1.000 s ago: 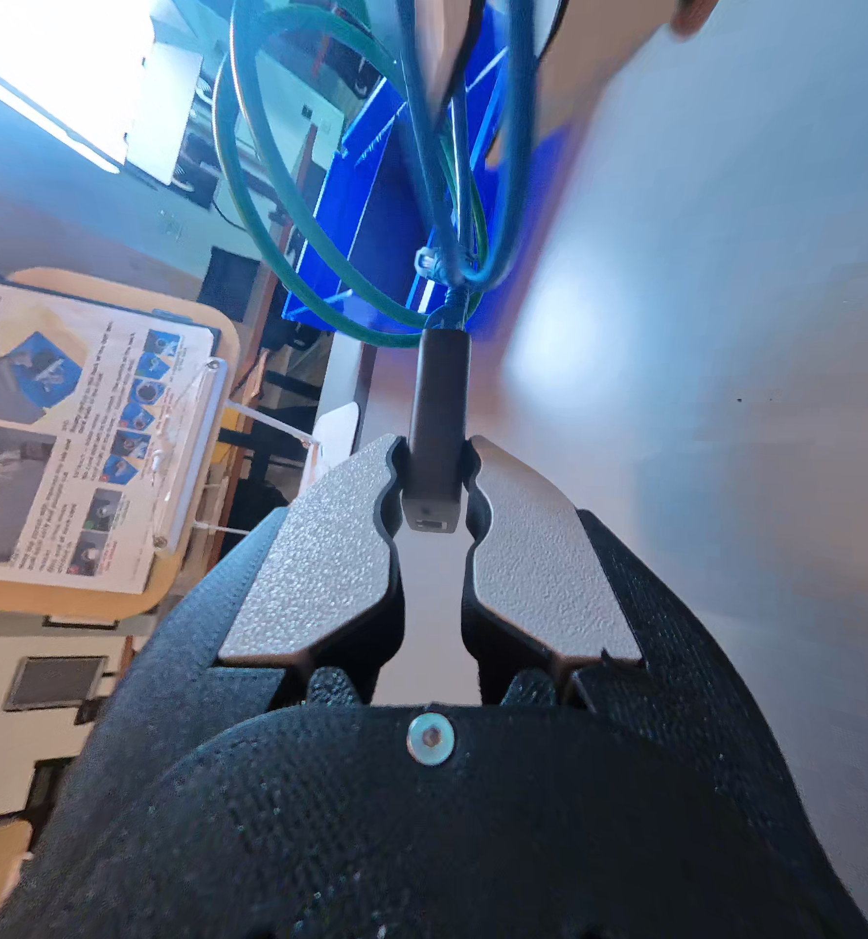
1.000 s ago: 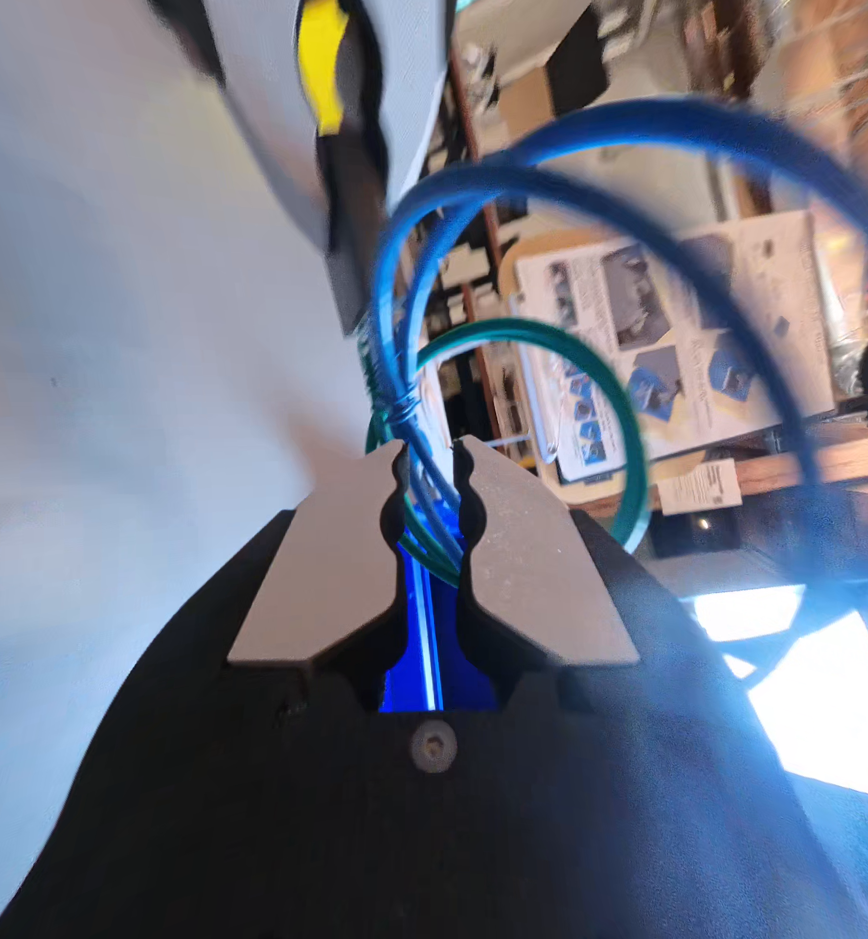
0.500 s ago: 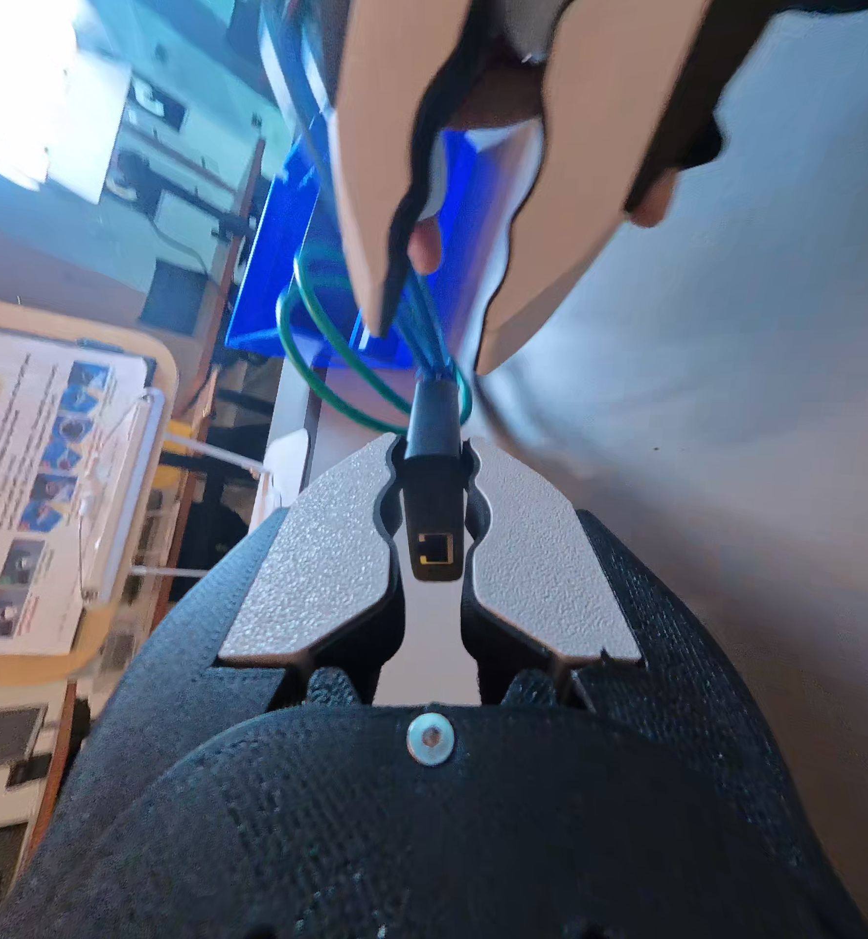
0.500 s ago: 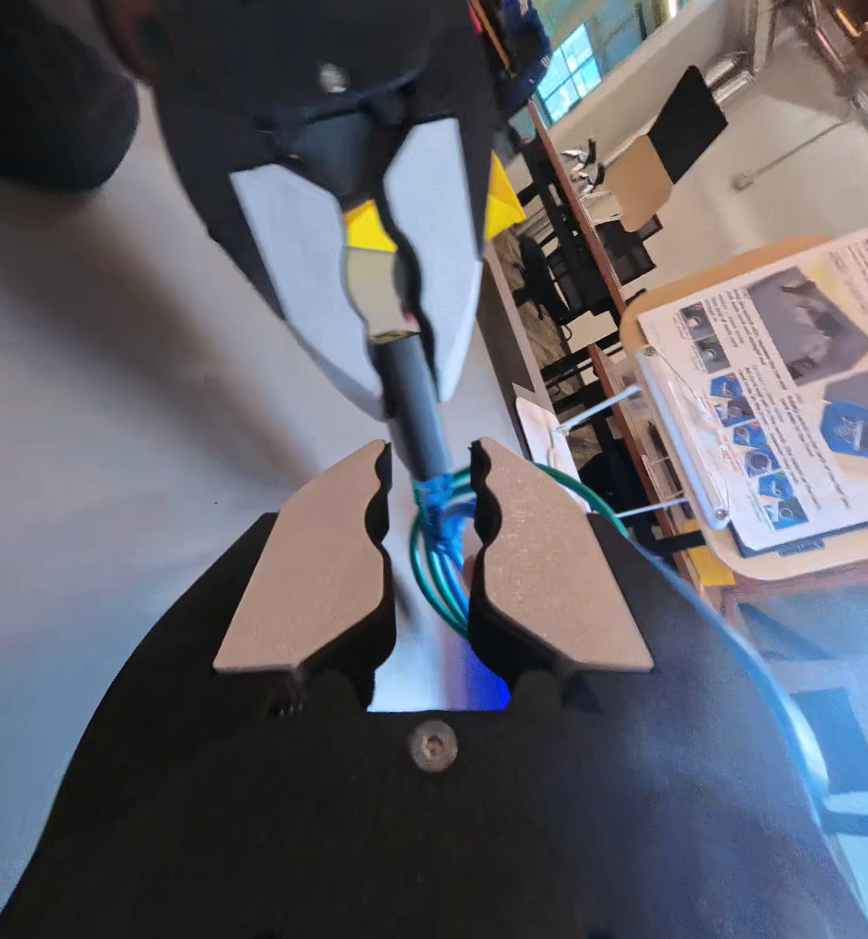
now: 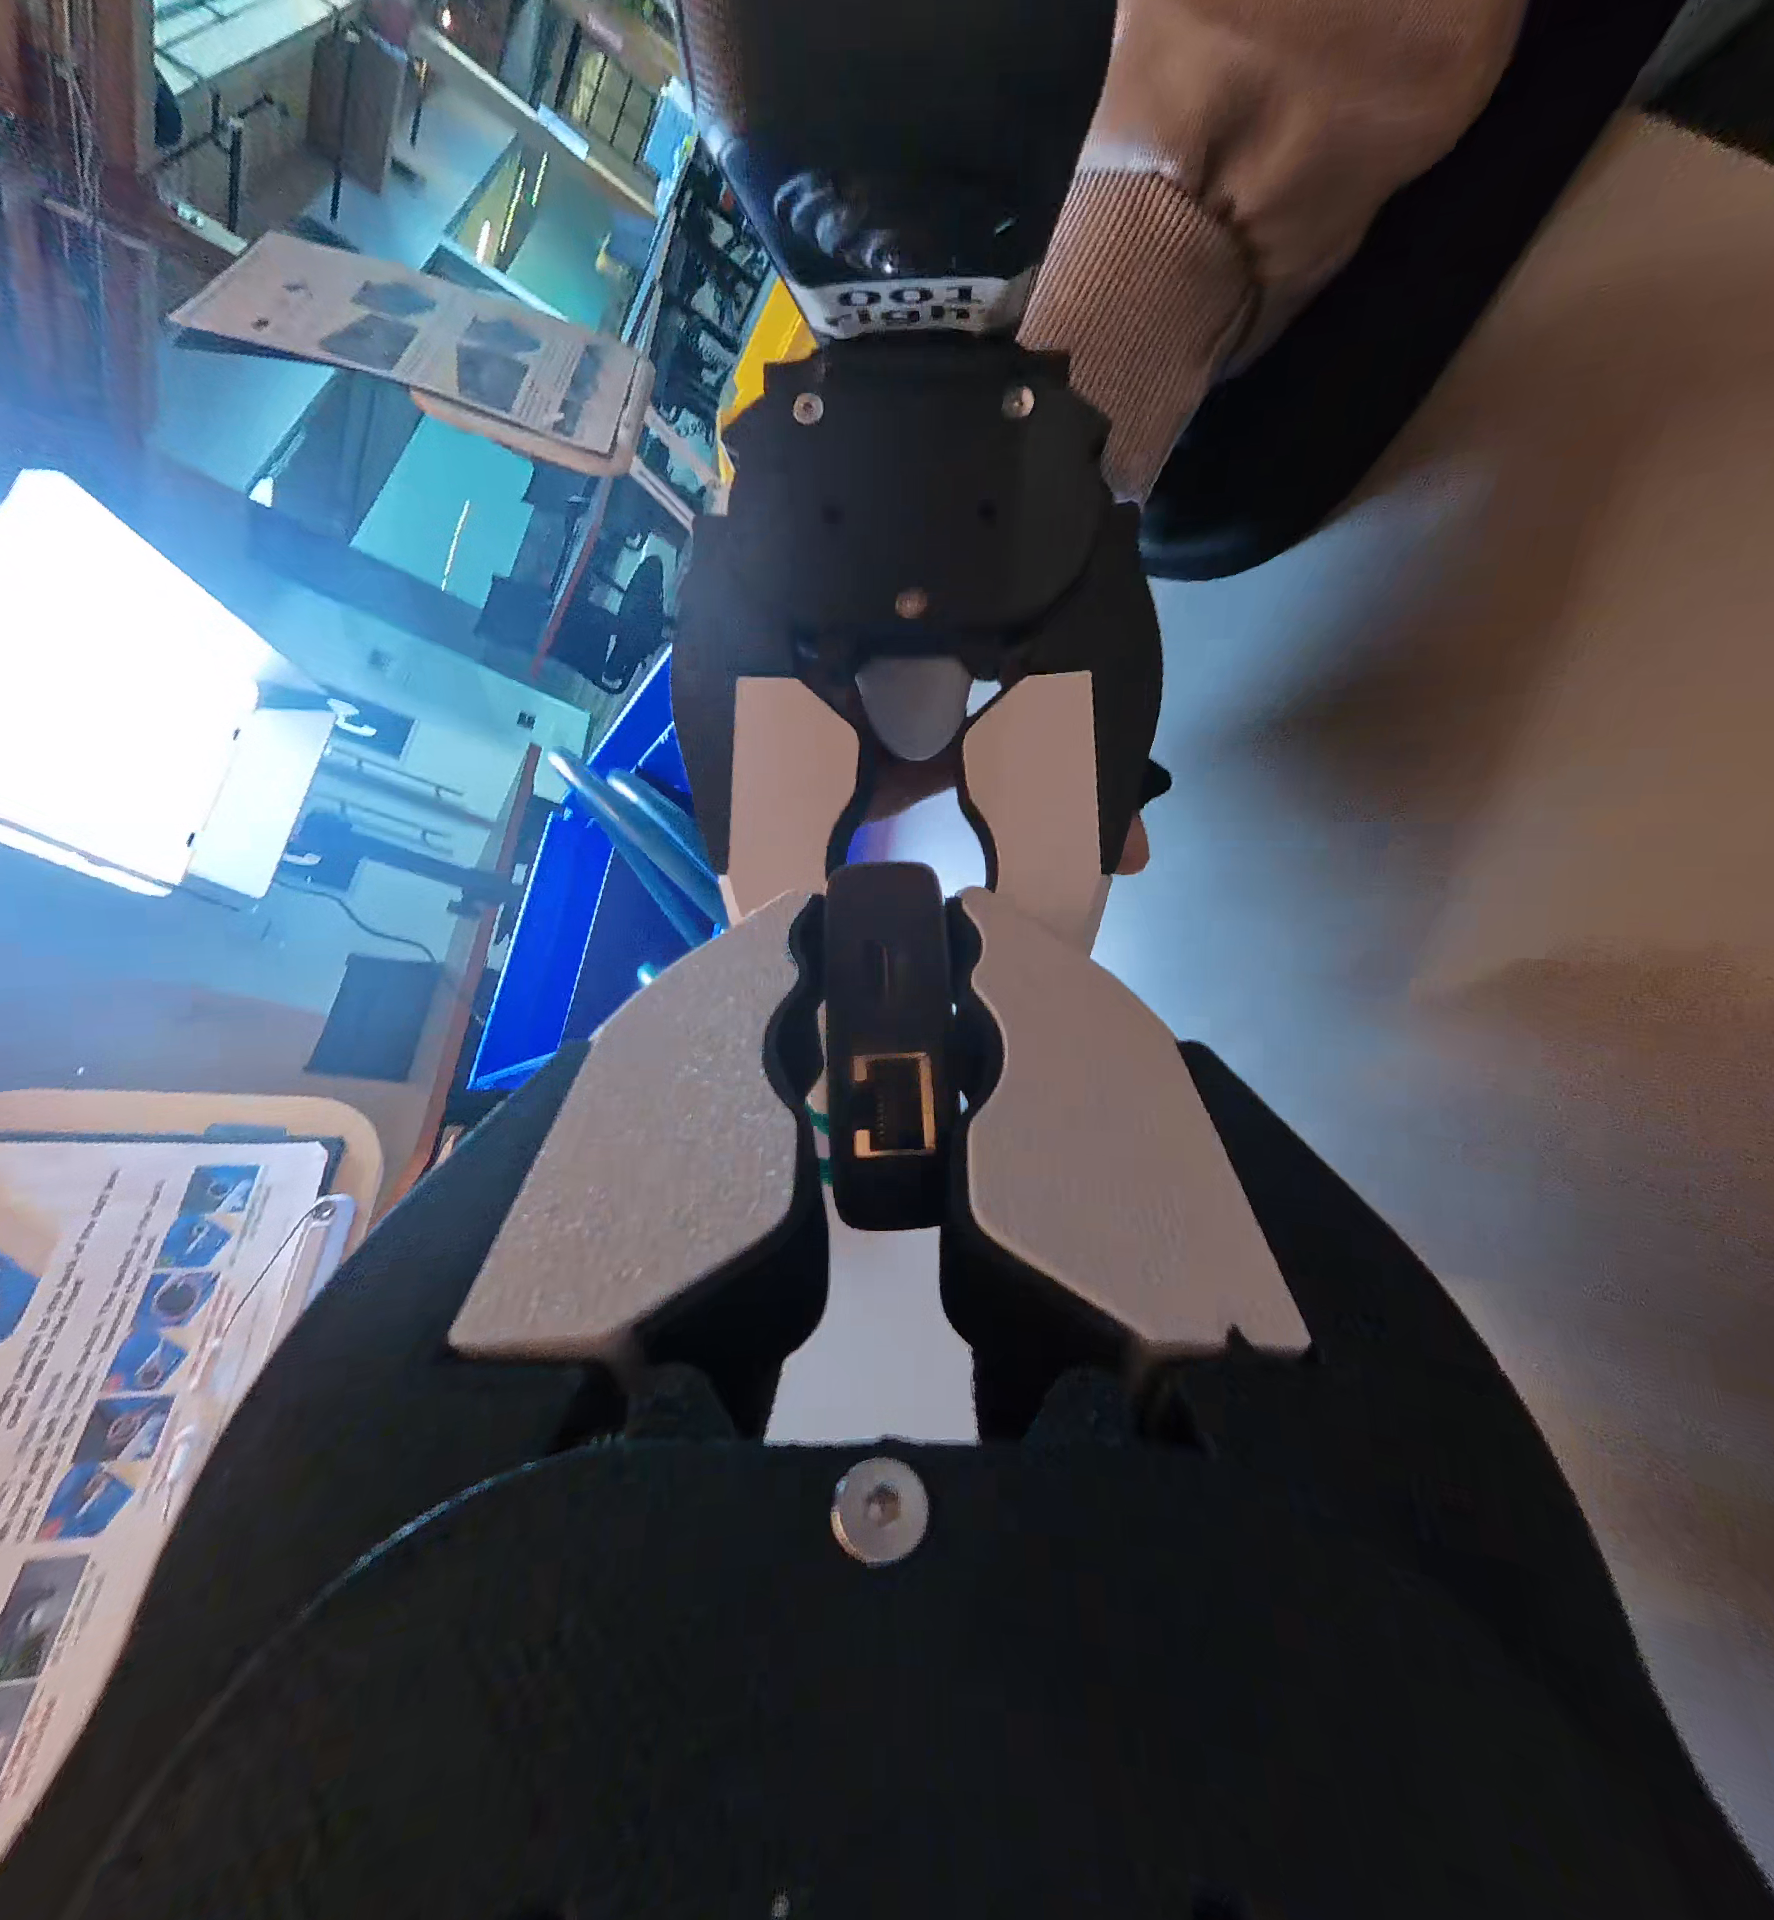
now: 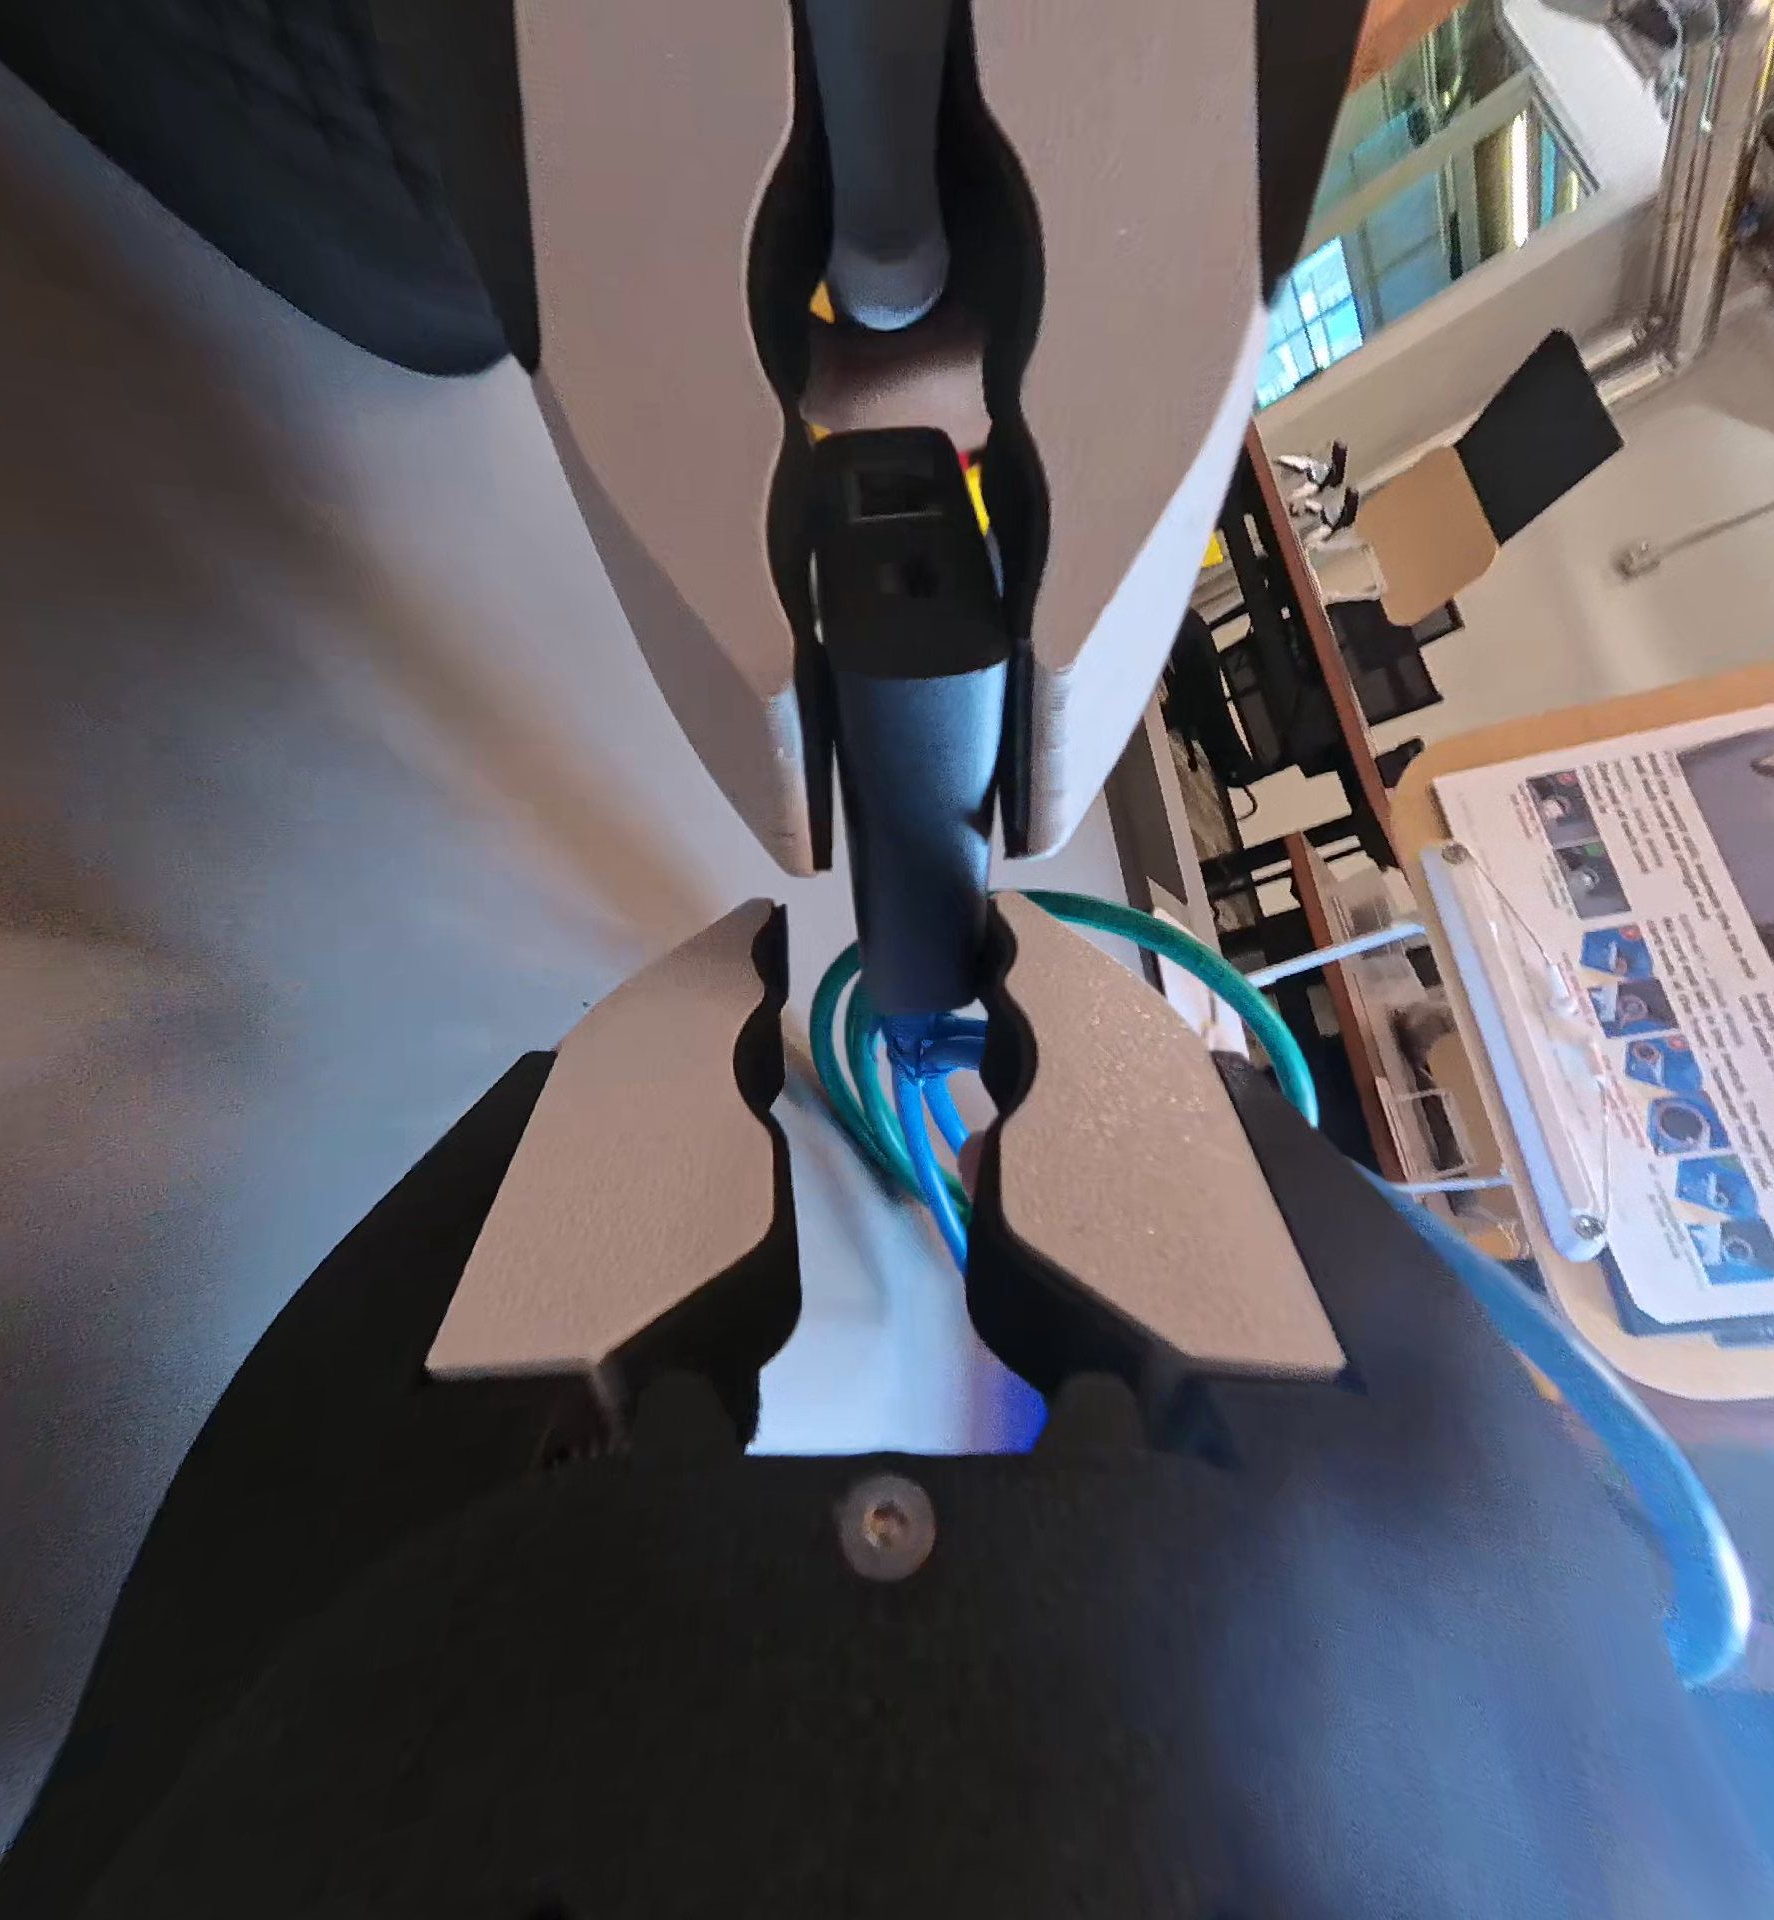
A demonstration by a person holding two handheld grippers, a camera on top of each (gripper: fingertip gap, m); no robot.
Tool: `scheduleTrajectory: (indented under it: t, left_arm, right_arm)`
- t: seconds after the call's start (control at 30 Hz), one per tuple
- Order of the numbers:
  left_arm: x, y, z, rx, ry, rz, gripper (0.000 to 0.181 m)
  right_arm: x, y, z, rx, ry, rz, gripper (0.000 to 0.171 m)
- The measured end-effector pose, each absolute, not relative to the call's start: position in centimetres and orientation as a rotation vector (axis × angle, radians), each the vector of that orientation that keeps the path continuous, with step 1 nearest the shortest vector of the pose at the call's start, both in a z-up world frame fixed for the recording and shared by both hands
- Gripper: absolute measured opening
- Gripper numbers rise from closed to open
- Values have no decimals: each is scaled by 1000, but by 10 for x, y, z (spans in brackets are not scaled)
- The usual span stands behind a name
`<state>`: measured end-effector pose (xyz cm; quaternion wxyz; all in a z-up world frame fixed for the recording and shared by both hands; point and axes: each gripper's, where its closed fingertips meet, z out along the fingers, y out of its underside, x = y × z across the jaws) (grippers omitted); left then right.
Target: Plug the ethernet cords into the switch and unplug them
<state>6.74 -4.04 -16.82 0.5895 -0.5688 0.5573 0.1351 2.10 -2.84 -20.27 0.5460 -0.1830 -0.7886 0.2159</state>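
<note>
Since a second ago the right gripper [image 6: 883, 1029] has let go of the cable bundle and swung round to face the left gripper [image 5: 883, 1049], its jaws now parted around the lower end of the black switch [image 5: 883, 1049] without pinching it. That slim adapter-like switch is held off the grey table [image 5: 1485, 831], clamped between the left gripper's shut jaws, one port empty toward its camera. A blue ethernet cord [image 6: 930, 1132] looks plugged in below beside looped green cords [image 6: 852, 1070], so unplugging seemingly remains.

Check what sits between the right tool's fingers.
The dark switch end and bundled green and blue cords sit between the right tool's open fingers, per the right wrist view.
</note>
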Motion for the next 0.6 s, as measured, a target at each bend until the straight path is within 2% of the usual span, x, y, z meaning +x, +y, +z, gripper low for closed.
scheduleTrajectory:
  t: [0.03, 0.07, 0.23, 0.43, 0.6]
  left_arm:
    - [69, -43, -168, -1313, 1301, 298, 21]
    - [70, -45, -166, -1307, 1295, 271, 21]
    - [51, -38, -165, -1394, 1225, 302, 22]
    - [29, -22, -185, -1461, 1301, 693, 21]
    - [27, -21, -179, -1396, 1333, 792, 22]
  right_arm:
    - [22, -31, -202, -417, -1861, 518, 33]
    - [22, -30, -197, -398, -1835, 512, 22]
    - [23, -18, -192, -436, -1859, 338, 21]
    - [29, 8, -194, -458, -1851, -160, 21]
    - [33, 4, -188, -465, -1834, -122, 20]
